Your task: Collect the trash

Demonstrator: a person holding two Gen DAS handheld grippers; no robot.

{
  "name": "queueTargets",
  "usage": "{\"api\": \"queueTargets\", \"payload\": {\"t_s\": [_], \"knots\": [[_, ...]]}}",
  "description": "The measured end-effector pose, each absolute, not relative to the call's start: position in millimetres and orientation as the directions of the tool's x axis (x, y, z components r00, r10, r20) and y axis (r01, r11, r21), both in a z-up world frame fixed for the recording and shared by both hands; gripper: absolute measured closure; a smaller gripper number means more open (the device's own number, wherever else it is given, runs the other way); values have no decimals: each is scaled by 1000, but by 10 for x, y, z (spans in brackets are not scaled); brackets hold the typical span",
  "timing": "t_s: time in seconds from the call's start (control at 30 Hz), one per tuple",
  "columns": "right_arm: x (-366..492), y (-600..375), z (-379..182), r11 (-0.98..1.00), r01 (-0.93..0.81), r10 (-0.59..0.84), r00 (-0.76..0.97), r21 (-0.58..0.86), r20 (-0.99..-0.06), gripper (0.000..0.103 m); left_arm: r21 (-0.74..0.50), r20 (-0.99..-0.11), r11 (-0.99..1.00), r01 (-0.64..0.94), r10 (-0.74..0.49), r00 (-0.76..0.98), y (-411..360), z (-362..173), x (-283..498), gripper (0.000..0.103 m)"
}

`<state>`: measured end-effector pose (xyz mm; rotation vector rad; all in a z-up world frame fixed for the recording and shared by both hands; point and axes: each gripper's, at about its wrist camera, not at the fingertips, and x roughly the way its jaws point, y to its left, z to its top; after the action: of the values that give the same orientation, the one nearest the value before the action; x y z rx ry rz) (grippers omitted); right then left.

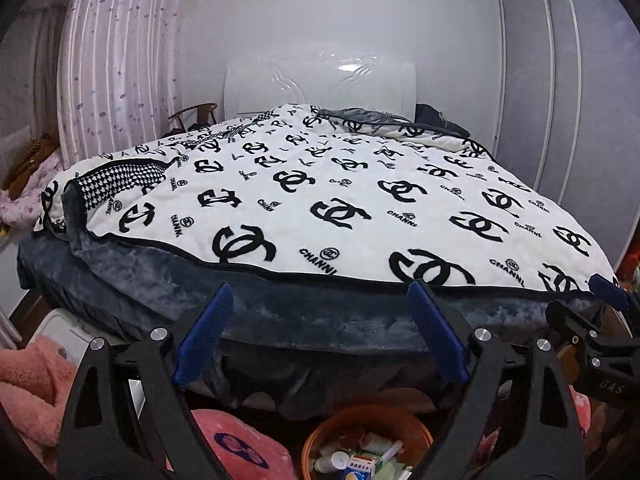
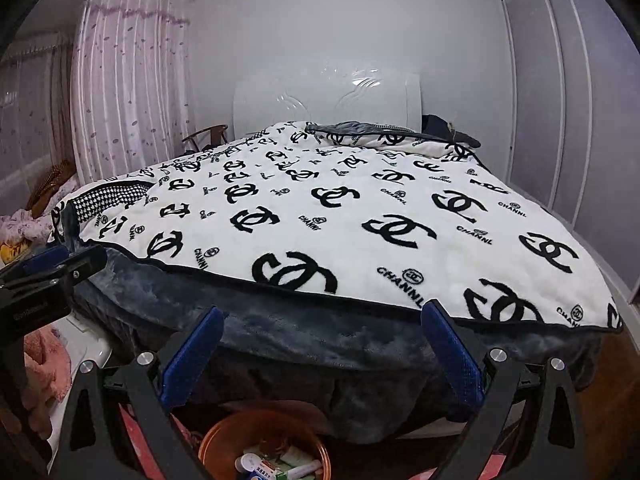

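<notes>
Both the left tool (image 1: 320, 332) and the right tool (image 2: 324, 354) are wide and empty above the orange bin (image 2: 264, 446) at the bed's (image 2: 320, 340) foot edge, trash (image 2: 276, 468) lying directly below.

The white blanket (image 1: 320, 200) reads "CHANNL"; the neighbouring hand-held gripper (image 1: 600, 384) reads "DAS".

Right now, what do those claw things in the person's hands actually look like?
Each hand-held gripper, left and right, has two flat fingers padded in textured blue, set on black plastic linkage arms with triangular cut-outs and round silver bolt heads. White lettering marks the black bodies.
</notes>
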<state>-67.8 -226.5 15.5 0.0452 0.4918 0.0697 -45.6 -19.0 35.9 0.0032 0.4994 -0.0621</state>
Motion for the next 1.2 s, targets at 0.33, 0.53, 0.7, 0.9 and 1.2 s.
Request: {"api": "queueTargets", "payload": {"t_s": [0.33, 0.53, 0.7, 0.9, 1.2], "knots": [[-742, -2285, 220, 997, -46, 71, 890, 67, -450, 6, -11, -469, 998, 62, -59, 881, -174, 396, -493, 16], [-769, -2303, 226, 997, -44, 71, 890, 71, -450, 6, -8, -460, 998, 63, -59, 886, -202, 427, -554, 16], [-828, -2321, 248, 997, -40, 67, 895, 69, -442, 6, -7, -459, 998, 63, -59, 887, -208, 431, -565, 16], [-880, -2333, 278, 997, -38, 66, 898, 71, -435, 6, 1, -450, 998, 66, -59, 891, -244, 461, -642, 16], [-921, -2357, 291, 996, -31, 64, 901, 83, -429, 6, 5, -442, 998, 68, -59, 895, -276, 484, -689, 16]]}}
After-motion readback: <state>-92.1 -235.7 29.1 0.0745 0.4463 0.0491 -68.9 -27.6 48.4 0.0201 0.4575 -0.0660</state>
